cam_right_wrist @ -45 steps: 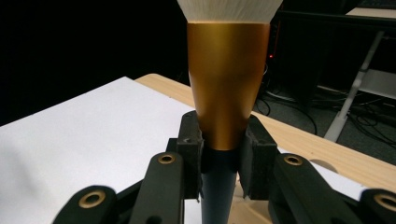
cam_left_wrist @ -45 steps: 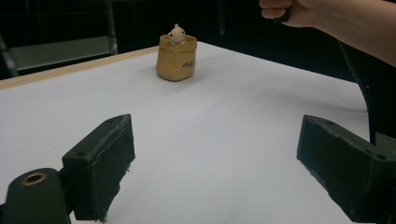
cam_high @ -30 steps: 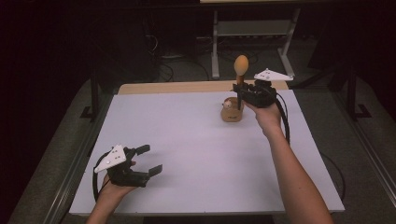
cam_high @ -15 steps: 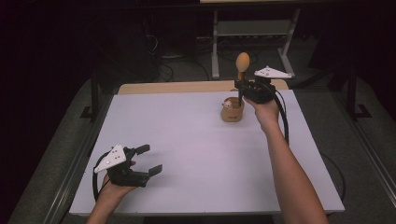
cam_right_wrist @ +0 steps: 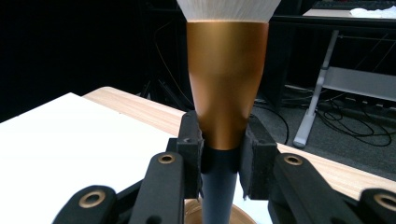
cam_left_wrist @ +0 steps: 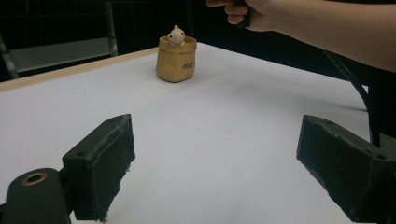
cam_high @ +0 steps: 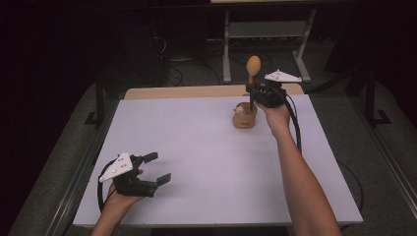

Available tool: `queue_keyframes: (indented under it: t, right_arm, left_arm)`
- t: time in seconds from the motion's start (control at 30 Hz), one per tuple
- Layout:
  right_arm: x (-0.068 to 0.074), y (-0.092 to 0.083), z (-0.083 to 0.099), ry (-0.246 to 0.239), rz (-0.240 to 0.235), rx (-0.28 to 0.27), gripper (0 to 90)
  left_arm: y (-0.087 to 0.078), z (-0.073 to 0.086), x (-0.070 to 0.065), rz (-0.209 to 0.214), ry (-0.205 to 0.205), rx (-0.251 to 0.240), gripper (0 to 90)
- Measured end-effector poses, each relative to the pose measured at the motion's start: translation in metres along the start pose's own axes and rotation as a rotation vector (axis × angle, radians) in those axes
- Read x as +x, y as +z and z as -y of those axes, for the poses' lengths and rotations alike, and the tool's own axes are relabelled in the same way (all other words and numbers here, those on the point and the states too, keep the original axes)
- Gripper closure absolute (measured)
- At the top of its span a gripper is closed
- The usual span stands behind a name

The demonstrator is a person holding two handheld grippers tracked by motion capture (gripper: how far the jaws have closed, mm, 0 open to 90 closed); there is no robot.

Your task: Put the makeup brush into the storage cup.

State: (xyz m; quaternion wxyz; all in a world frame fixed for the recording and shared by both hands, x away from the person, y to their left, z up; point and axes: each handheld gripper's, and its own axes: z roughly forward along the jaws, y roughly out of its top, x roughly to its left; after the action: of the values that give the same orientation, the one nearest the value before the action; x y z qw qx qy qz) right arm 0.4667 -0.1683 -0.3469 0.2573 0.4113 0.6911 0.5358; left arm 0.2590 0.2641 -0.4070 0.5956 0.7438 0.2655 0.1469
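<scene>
- Where the white table (cam_high: 196,147) nears its far edge: tan pot (cam_high: 244,118), small pale figure (cam_left_wrist: 176,35) peeking from its top.
- Right gripper (cam_high: 256,91): raised just above the pot, jaws clamped on an upright brush (cam_right_wrist: 226,84), gold collar, black handle.
- Left gripper (cam_high: 153,168): near corner, jaws spread wide, holding nothing.

- The high view looks forward and down over the whole desk (cam_high: 196,147).
- The left gripper view sits low near the desk's near left, facing the far-right pot (cam_left_wrist: 176,59), shared with the high view (cam_high: 244,116).
- The right gripper view looks close-up past a brush (cam_right_wrist: 227,93), toward the far edge.
</scene>
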Motion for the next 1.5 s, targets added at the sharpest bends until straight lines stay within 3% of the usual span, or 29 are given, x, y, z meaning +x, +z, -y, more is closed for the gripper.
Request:
queue_keyframes:
  t: [0.87, 0.93, 1.5]
  right_arm:
    - [-0.004, 0.02, 0.017, 0.007, 0.011, 0.03, 71.8]
    - [-0.005, 0.021, 0.018, -0.009, 0.015, 0.03, 71.8]
    - [-0.007, 0.027, 0.033, 0.016, 0.012, 0.061, 71.7]
  left_arm:
    - [0.001, 0.0, -0.001, 0.006, 0.001, -0.003, 11.1]
    - [0.001, 0.0, -0.001, 0.007, 0.0, -0.002, 11.0]
    - [0.002, 0.0, -0.002, 0.01, 0.004, 0.004, 11.1]
